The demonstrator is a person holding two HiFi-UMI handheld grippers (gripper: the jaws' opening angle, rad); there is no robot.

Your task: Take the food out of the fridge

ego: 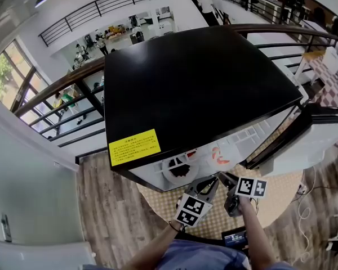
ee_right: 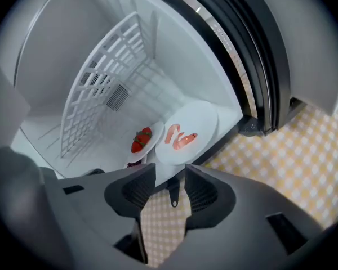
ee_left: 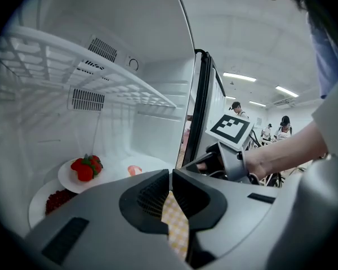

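The black-topped fridge (ego: 203, 83) stands open, with both grippers just outside its lower compartment. On its white floor sit three white plates: strawberries (ee_left: 86, 167), dark red berries (ee_left: 56, 200) and pink shrimp (ee_right: 183, 136). The strawberry plate (ee_right: 142, 140) lies left of the shrimp in the right gripper view. My left gripper (ee_left: 170, 179) is shut with nothing in it and points into the compartment, short of the plates. My right gripper (ee_right: 170, 176) is open and empty, its jaws aimed at the near rim of the shrimp plate. From above, the left gripper (ego: 208, 181) and right gripper (ego: 224, 179) sit side by side.
The fridge door (ego: 304, 134) is swung out to the right. A white wire shelf (ee_left: 101, 66) spans the compartment above the plates. A checked yellow mat (ee_right: 304, 162) covers the floor in front of the fridge. A railing (ego: 62, 89) and people stand far behind.
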